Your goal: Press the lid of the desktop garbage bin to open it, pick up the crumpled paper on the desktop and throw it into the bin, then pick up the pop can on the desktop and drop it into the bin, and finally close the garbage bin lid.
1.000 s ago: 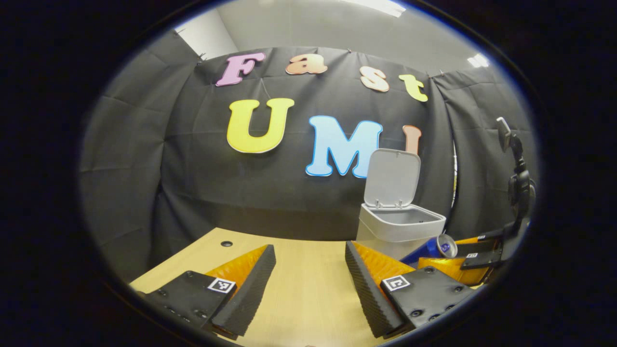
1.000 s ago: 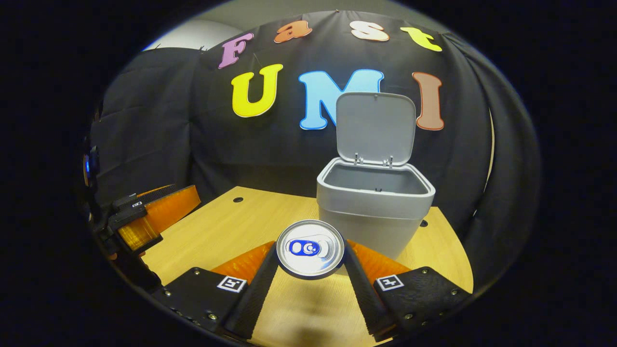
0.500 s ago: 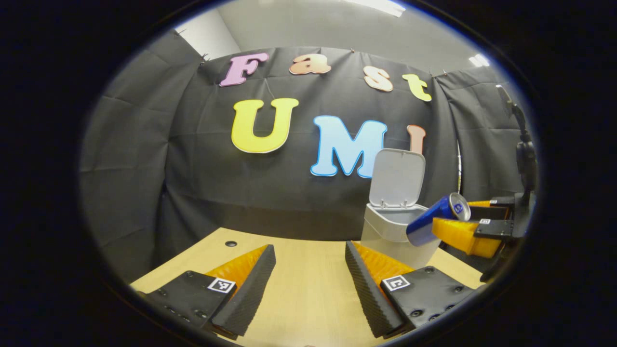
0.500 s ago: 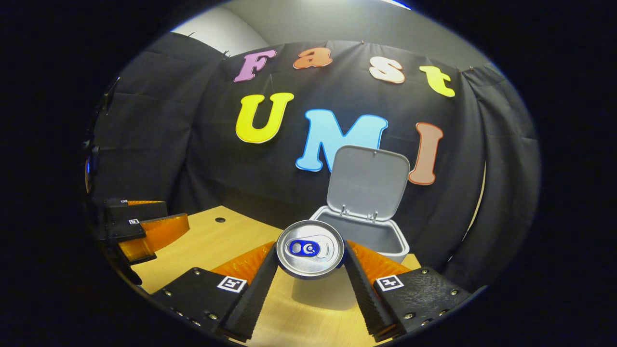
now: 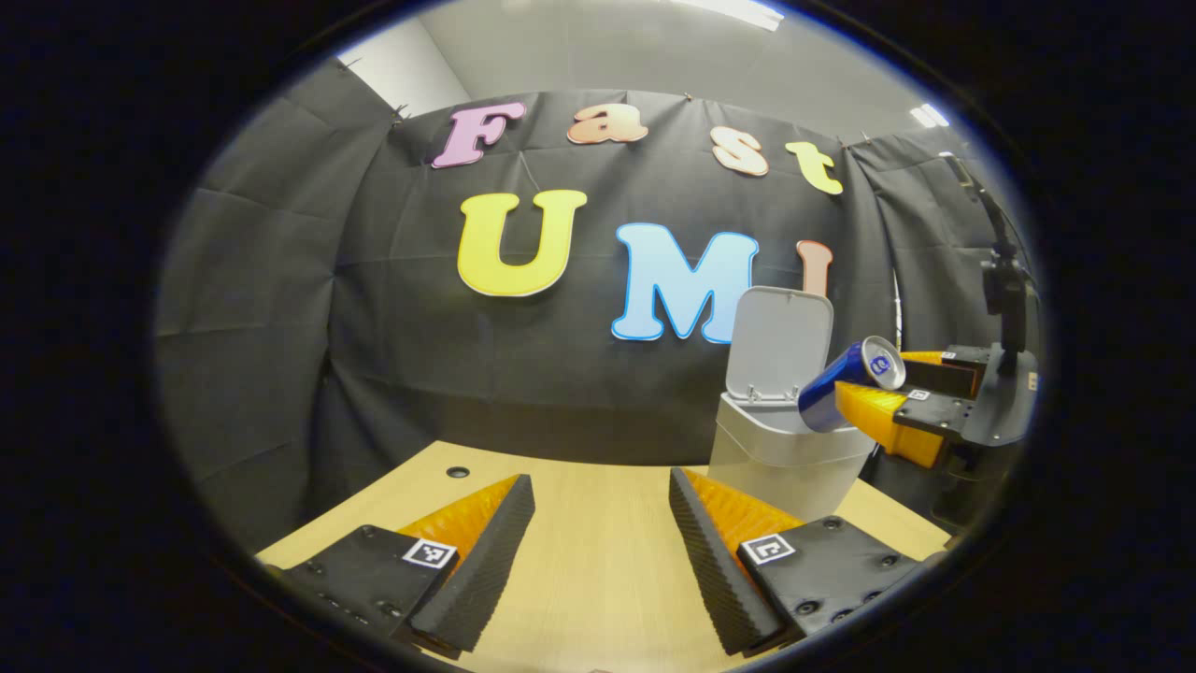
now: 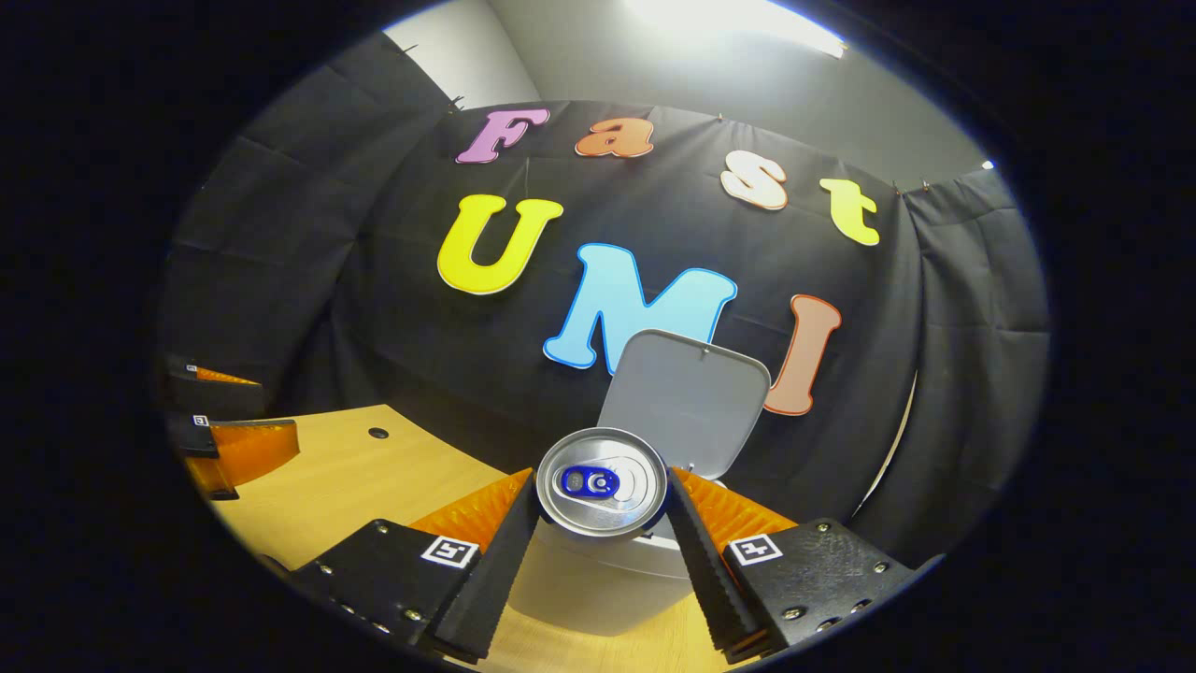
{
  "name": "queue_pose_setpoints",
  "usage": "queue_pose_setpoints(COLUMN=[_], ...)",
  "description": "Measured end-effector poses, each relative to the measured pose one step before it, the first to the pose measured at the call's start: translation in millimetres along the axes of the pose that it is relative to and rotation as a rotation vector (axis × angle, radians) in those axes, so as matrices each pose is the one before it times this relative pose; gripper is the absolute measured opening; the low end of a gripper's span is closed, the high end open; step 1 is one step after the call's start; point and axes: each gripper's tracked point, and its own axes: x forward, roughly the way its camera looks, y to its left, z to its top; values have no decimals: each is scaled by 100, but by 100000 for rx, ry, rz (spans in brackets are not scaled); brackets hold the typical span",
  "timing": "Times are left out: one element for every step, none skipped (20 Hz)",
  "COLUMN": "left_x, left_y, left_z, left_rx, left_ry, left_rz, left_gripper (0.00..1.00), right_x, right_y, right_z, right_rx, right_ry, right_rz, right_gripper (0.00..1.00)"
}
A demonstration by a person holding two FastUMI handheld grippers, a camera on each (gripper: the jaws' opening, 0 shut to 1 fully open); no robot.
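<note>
My right gripper [image 6: 601, 523] pinches the blue aluminium pop can [image 6: 602, 481] between both fingers, tilted above the open grey plastic bin [image 5: 790, 458]. My left gripper [image 5: 601, 547], fingers spread and holding nothing, hovers left of the bin.

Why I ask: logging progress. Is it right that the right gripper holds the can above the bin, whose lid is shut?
Not quite: the lid stands open, as the left gripper view shows. The right gripper does hold the can above the bin.

I see the grey bin [image 5: 790, 463] standing on the desk [image 5: 598, 551], lid [image 5: 780, 341] swung upright. The blue can [image 5: 848, 381] hangs tilted over its opening, silver top [image 6: 603, 481] facing me.
</note>
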Motion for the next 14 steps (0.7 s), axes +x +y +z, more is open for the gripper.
queue_pose_setpoints(left_x=[-98, -88, -13, -59, -83, -19, 31, -105, -138, -92, 24, 9, 0, -99], left_y=[-200, -134, -61, -90, -24, 29, 37, 157, 121, 136, 95, 141, 68, 26], left_z=[-55, 113, 68, 29, 39, -43, 94, -104, 161, 83, 37, 45, -14, -73], left_rx=[173, 323, 274, 190, -17, -282, -297, -360, -166, -12, 2, -77, -164, -173], left_ry=[90, -240, -257, -112, -52, -105, 115, -152, -295, -566, -280, -11, 31, 58], left_rz=[-508, -269, -252, -213, -90, 47, 270, 248, 371, 454, 428, 518, 199, 109], left_gripper=[95, 95, 95, 95, 96, 96, 96, 96, 95, 95, 95, 95, 95, 95], right_x=[450, 403, 499, 389, 478, 306, 374, 115, 164, 84, 146, 29, 128, 19], right_y=[-153, 19, -44, 135, -212, -132, -155, 52, 188, -41, 111, -61, -168, -36], right_z=[-192, -53, -15, -288, -371, -517, -178, -102, -177, -8, -117, -65, -82, 8], right_rx=[673, 1396, 1239, 374, -30, -613, -551, -331, -44, -122, -198, -322, -229, 220], right_ry=[991, 553, 288, 1302, 1286, 2273, 998, 884, 393, 276, 274, 165, 263, 28], right_rz=[-832, -177, 61, 475, -615, -715, -821, -304, 162, -141, 270, -439, -528, -89], right_gripper=[82, 82, 82, 82, 82, 83, 83, 83, 84, 84, 84, 84, 84, 84])
